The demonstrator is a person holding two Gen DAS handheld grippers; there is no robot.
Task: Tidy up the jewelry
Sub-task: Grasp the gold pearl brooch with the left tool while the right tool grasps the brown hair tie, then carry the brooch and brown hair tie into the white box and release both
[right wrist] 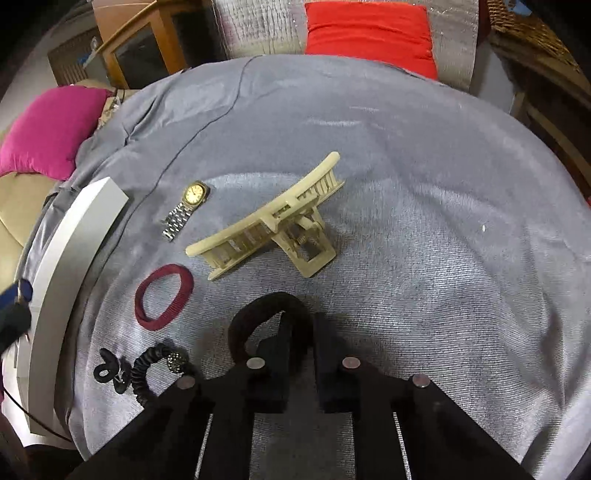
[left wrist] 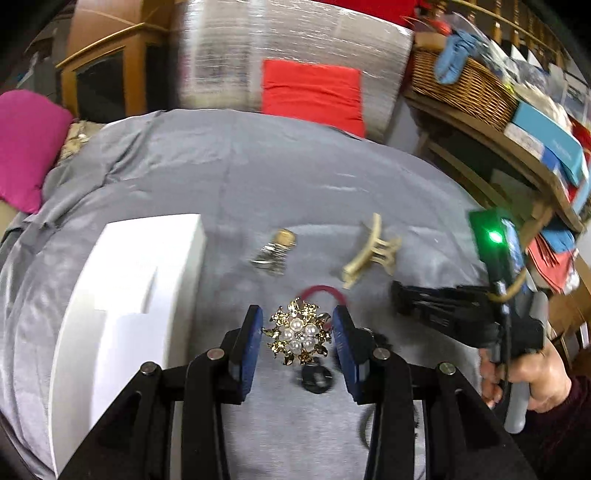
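My left gripper (left wrist: 299, 338) has its blue pads (left wrist: 253, 339) pressed on both sides of a gold brooch with pearls (left wrist: 300, 331) and holds it above the grey cloth (left wrist: 295, 177). In the right wrist view my right gripper (right wrist: 309, 332) points down at the cloth. Its dark fingers (right wrist: 284, 350) are nearly together, pinching one side of a black hair tie (right wrist: 258, 306). The same gripper (left wrist: 400, 299) shows at the right of the left wrist view, carried by a hand (left wrist: 539, 380). A white box (left wrist: 122, 295) stands at the left.
On the cloth lie a cream claw clip (right wrist: 273, 221), a gold-faced watch (right wrist: 186, 206), a maroon hair tie (right wrist: 164, 295), a black beaded scrunchie (right wrist: 147, 369) and a small black tie (right wrist: 107, 369). Red (right wrist: 369, 33) and pink (right wrist: 48, 129) cushions sit behind; wooden shelves (left wrist: 517, 155) stand at right.
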